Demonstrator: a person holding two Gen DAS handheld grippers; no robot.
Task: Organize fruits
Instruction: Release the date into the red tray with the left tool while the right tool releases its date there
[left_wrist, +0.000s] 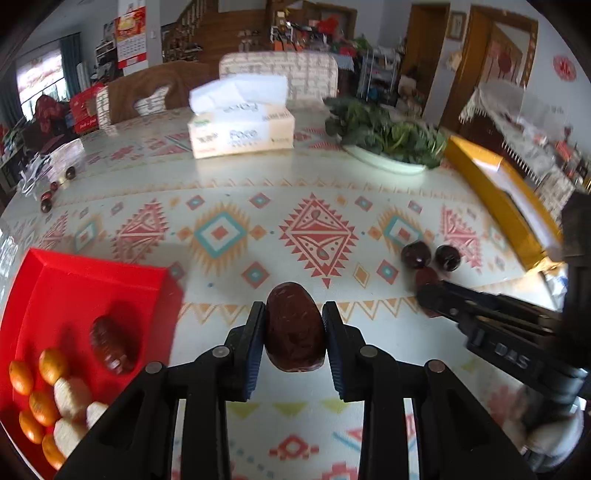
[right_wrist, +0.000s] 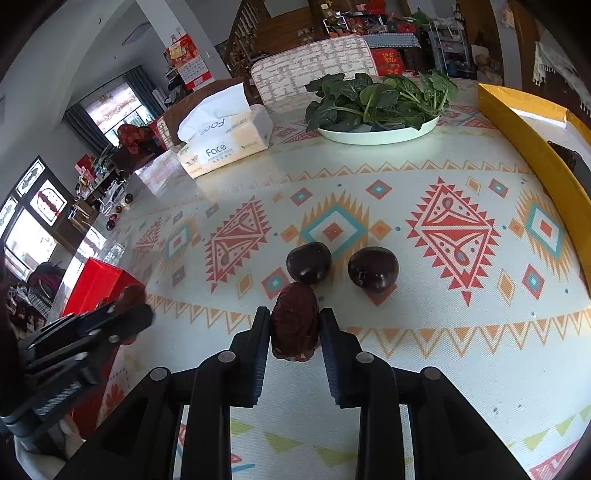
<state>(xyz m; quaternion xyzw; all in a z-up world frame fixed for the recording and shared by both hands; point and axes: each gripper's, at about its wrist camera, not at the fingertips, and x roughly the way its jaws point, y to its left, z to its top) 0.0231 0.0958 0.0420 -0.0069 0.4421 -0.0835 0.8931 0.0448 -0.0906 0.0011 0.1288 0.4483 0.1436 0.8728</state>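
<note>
Brown date (left_wrist: 293, 326) upright between pinching pads (left_wrist: 256, 347).

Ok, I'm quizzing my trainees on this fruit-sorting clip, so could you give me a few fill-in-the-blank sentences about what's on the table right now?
1. Each gripper is shut on a wrinkled dark red ____.
2. The tray holding the small oranges is ____ in colour.
3. The leafy greens lie on a ____ plate.
4. Ahead of the right gripper, ____ round dark fruits sit on the tablecloth.

Missing words: date; red; white; two
</note>
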